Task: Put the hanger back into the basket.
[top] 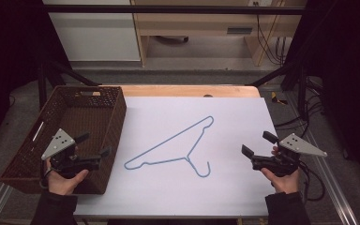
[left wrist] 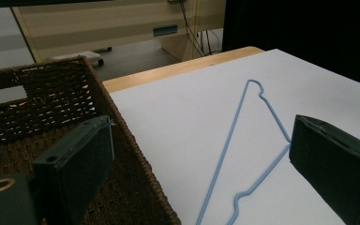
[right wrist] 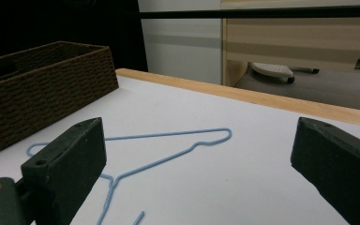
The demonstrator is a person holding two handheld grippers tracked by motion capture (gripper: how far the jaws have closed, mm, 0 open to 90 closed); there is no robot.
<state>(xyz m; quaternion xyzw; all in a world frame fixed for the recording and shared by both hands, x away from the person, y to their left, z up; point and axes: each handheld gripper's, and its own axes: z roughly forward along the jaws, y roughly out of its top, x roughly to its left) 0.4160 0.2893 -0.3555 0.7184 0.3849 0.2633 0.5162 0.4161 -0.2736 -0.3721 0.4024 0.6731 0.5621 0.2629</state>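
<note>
Jaws on both grippers stood wide apart, nothing between them. Left gripper (top: 93, 149) hovered over the near right corner of the brown woven basket (top: 26, 154), held in the person's left hand (top: 64, 180). Right gripper (top: 258, 144) hung above the right edge of the white sheet (top: 168, 197), well apart from the blue wire hanger (top: 168, 140). Hanger lay flat mid-sheet, hook toward the person, just beside the basket's right wall, not touching it. Wooden table edge (top: 187, 91) showed behind the sheet.
</note>
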